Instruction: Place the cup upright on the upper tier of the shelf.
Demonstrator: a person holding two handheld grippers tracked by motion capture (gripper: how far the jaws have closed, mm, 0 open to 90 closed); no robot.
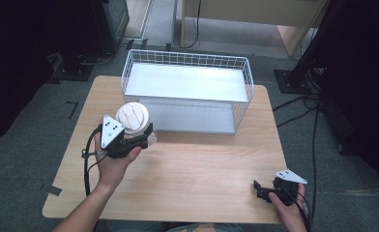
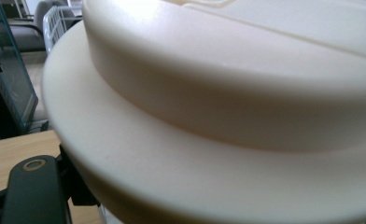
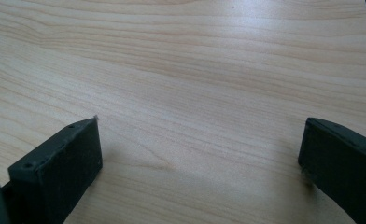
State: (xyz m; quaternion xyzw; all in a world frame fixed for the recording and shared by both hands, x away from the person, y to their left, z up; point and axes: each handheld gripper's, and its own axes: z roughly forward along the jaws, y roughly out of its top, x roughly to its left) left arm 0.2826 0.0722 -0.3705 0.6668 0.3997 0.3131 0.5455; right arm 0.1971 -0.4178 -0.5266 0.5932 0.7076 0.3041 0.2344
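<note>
A white lidded cup (image 1: 133, 117) is held above the left part of the wooden table (image 1: 197, 164), with my left gripper (image 1: 141, 135) shut on it. The cup's cream lid (image 2: 228, 93) looms close in the left gripper view, with one black jaw at the lower left. A white wire basket (image 1: 187, 89) stands at the table's far side, just right of the cup. My right gripper (image 1: 261, 189) rests open near the table's front right corner. In the right gripper view its black jaws stand wide apart over bare wood (image 3: 190, 93), nothing between them.
Dark stands and cables (image 1: 298, 104) lie on the grey carpet around the table. A wooden cabinet (image 1: 245, 19) stands beyond the basket. The basket holds nothing visible.
</note>
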